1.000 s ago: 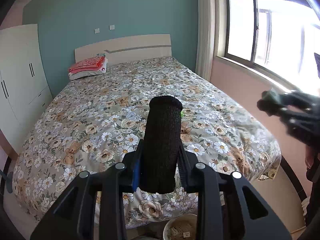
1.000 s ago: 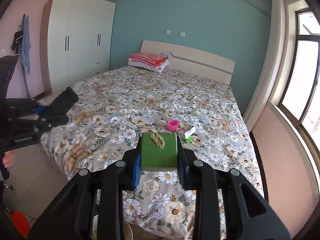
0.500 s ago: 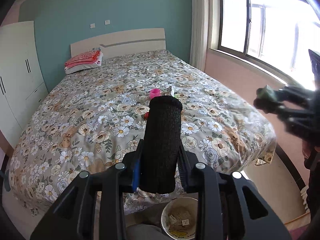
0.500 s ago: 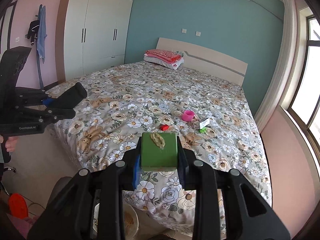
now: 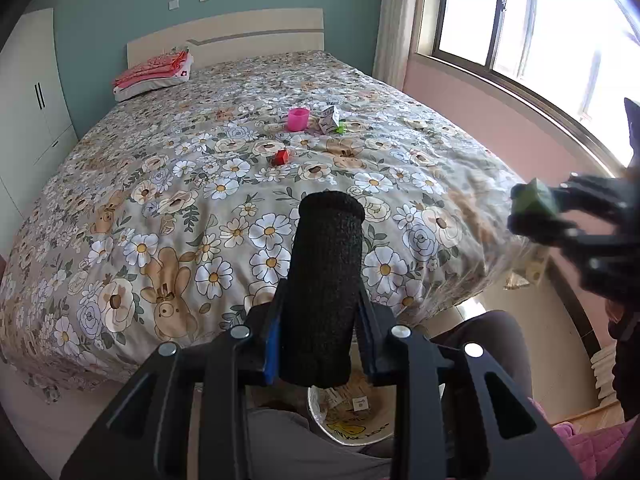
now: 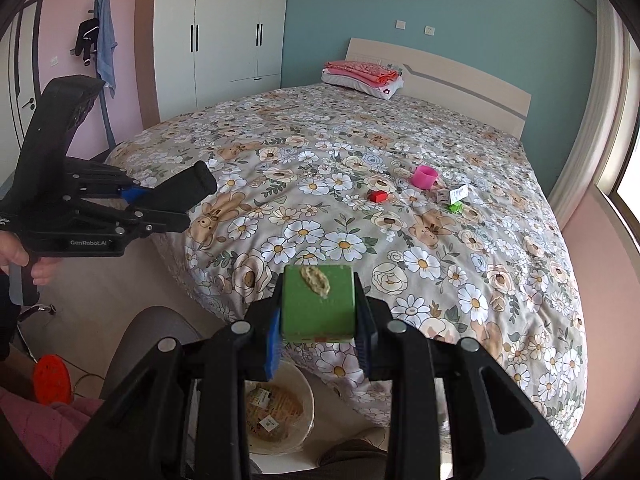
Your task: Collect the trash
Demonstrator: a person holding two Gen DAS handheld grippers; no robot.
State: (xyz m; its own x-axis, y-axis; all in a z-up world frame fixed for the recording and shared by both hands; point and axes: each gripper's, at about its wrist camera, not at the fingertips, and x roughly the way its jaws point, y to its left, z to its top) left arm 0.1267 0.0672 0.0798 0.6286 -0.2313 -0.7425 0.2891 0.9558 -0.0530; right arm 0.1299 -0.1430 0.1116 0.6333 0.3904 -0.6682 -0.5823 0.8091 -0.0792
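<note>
Green and stained on its top face, the sponge-like block (image 6: pixel 318 304) sat clamped between the jaws of the right tongs (image 6: pixel 319 312); the left tongs (image 5: pixel 326 308) were closed on a black knitted sleeve (image 5: pixel 326 292). Over the preceding second both views had drawn back from the bed (image 5: pixel 120 184) and tilted down. The waste bin (image 6: pixel 298 412), formerly only a sliver at the frame edge, now lay below both tongs with paper scraps inside. In my judgement both items were being brought over the bin for release.

Still uncollected on the floral quilt, well apart from the tongs, were a pink cup (image 5: pixel 298 119), a small red piece (image 5: pixel 282 157), a white carton (image 5: pixel 329 119) and a green scrap (image 5: pixel 340 128) just beside it.

Legible writing: "GenRobot.AI" on the left tongs' body (image 6: pixel 89 243). Print on the carton and on the bin's yellow-marked wall was too small to read.
</note>
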